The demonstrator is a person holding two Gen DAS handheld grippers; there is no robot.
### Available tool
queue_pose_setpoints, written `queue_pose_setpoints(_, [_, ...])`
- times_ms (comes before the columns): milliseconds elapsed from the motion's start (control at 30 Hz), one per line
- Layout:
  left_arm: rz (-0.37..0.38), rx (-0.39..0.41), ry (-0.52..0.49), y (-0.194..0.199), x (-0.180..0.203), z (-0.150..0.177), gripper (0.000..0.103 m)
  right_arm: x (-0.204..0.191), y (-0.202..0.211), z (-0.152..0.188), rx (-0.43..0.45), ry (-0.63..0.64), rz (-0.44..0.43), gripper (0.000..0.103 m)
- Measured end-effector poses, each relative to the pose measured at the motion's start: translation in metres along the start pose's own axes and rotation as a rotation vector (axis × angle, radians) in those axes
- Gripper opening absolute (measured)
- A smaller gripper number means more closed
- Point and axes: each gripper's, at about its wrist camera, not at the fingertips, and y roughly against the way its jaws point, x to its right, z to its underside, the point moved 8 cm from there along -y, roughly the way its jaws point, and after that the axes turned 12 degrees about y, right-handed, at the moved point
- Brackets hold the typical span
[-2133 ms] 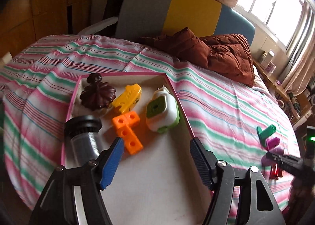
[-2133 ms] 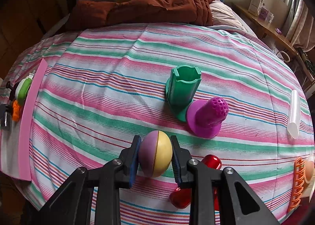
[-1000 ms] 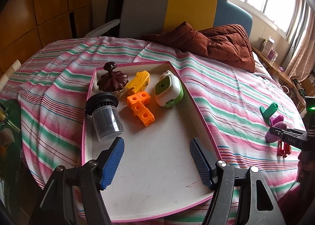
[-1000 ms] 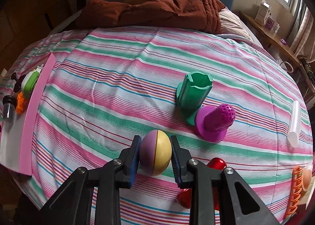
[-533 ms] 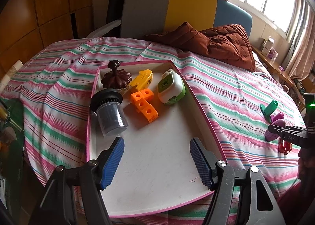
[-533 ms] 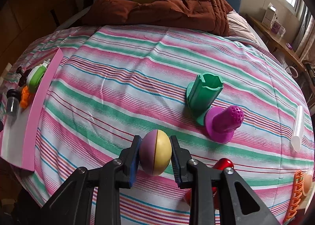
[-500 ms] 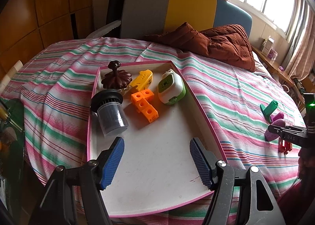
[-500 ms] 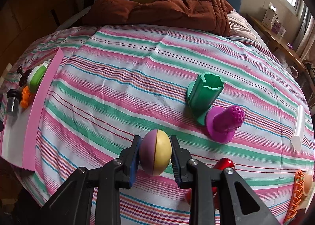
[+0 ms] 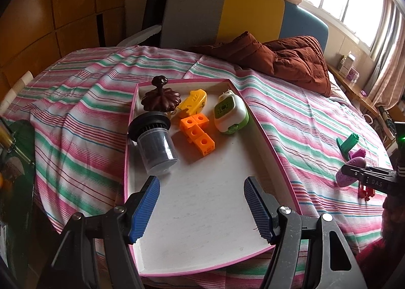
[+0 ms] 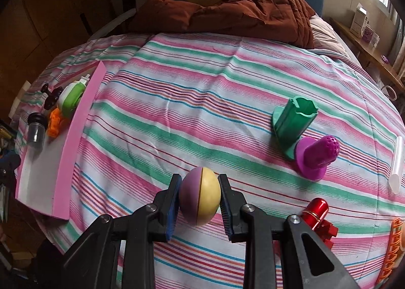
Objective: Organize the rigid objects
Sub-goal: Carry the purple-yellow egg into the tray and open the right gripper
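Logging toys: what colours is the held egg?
Half purple, half yellow egg; right wrist view.

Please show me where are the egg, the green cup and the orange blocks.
egg [image 10: 200,195]: right wrist view, on the seam between its purple and yellow halves.
green cup [image 10: 295,122]: right wrist view, on its side wall.
orange blocks [image 9: 196,132]: left wrist view, on the middle cube.

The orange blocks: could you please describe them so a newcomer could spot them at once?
On the striped bed lies a pink-rimmed tray. At its far end, between the dark jar and the green-white toy, sit the orange blocks: the only cubes, joined and holed.
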Motion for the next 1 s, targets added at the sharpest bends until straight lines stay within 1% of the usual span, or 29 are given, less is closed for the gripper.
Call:
queue_pose_setpoints(167, [-0.002, -0.002, 0.013, 0.000, -0.007, 0.000, 0.070, -0.041, 0.010, -0.021, 0.046, 0.032, -0.091, 0.028])
queue_pose_setpoints(333, [-0.012, 0.006, 0.040, 0.003, -0.020, -0.004, 0.070, -0.095, 0.022, -0.048, 0.089, 0.106, -0.201, 0.028])
queue_pose_setpoints(467, [-0.027, 0.013, 0.076, 0.005, -0.036, -0.009, 0.070, -0.137, 0.025, -0.063, 0.092, 0.179, -0.281, 0.028])
queue_pose_setpoints(533, [-0.035, 0.016, 0.092, 0.007, -0.044, -0.010, 0.070, -0.158, 0.022, -0.067, 0.080, 0.223, -0.311, 0.028])
queue_pose_setpoints(633, [-0.046, 0.018, 0.117, 0.008, -0.056, -0.011, 0.070, -0.184, 0.012, -0.072, 0.055, 0.284, -0.331, 0.028])
queue_pose_setpoints(733, [-0.050, 0.016, 0.133, 0.008, -0.064, -0.012, 0.070, -0.201, -0.002, -0.080, 0.024, 0.311, -0.350, 0.028])
queue_pose_setpoints(800, [-0.051, 0.013, 0.141, 0.007, -0.067, -0.011, 0.070, -0.212, -0.018, -0.083, -0.027, 0.332, -0.373, 0.028])
queue_pose_setpoints(900, [-0.052, 0.008, 0.152, 0.005, -0.071, -0.011, 0.070, -0.222, -0.040, -0.087, -0.071, 0.366, -0.337, 0.028])
queue_pose_setpoints(967, [-0.051, 0.005, 0.158, 0.004, -0.073, -0.011, 0.070, -0.220, -0.053, -0.093, -0.084, 0.359, -0.298, 0.029])
queue_pose_setpoints(1000, [-0.051, 0.005, 0.159, 0.003, -0.074, -0.011, 0.070, -0.219, -0.058, -0.097, -0.080, 0.346, -0.287, 0.031])
